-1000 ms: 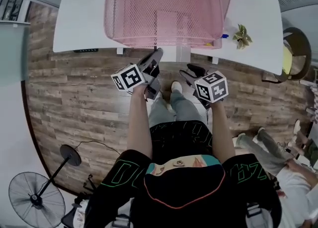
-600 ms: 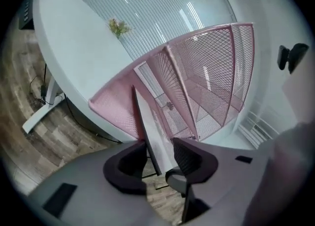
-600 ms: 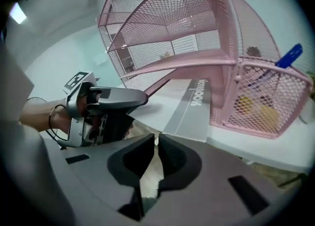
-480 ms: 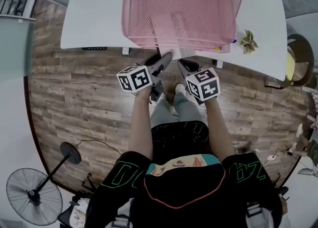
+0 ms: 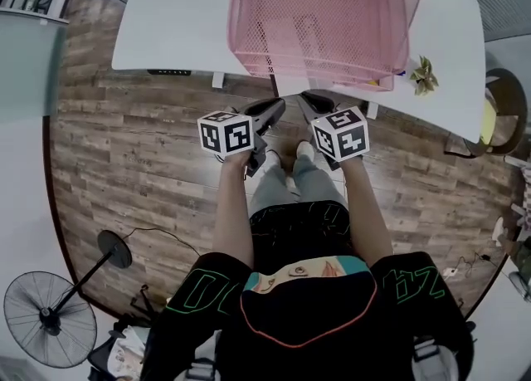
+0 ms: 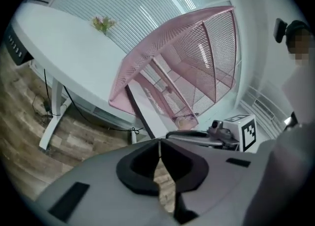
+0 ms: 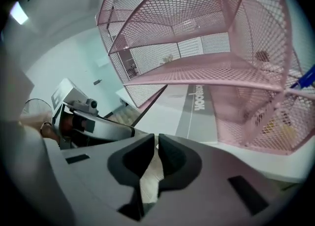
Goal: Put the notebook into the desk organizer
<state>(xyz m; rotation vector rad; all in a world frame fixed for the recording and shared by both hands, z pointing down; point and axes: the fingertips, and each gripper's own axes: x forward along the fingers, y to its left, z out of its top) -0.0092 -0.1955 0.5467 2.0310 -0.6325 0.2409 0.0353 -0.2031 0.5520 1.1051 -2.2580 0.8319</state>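
Closest to me, the person holds both tools low over the wooden floor [image 5: 124,147], short of the organizer and just below the edge of the surface [image 5: 174,14]. The left tongs [image 6: 158,142] are closing with nothing between them, their tips all but meeting. The right tongs [image 7: 156,139] are narrow too, down to a thin slit, and empty.

Just beyond them, the notebook [image 7: 194,109] lies flat under the organizer's lowest mesh shelf. Its near end sticks out of the organizer's open front, toward the person. The pink wire organizer [image 5: 249,31] stands on the surface with its tiers rising behind the notebook. At its far right corner sits a small paper flower [image 5: 426,75].

As I read it, the placing is done or very nearly so, since neither tool has hold of the notebook and it rests inside the bottom tier. If anything remains, it is a gentle push on the projecting end with closed tips, straight into the organizer, so the notebook slides deeper without skewing against the mesh sides.
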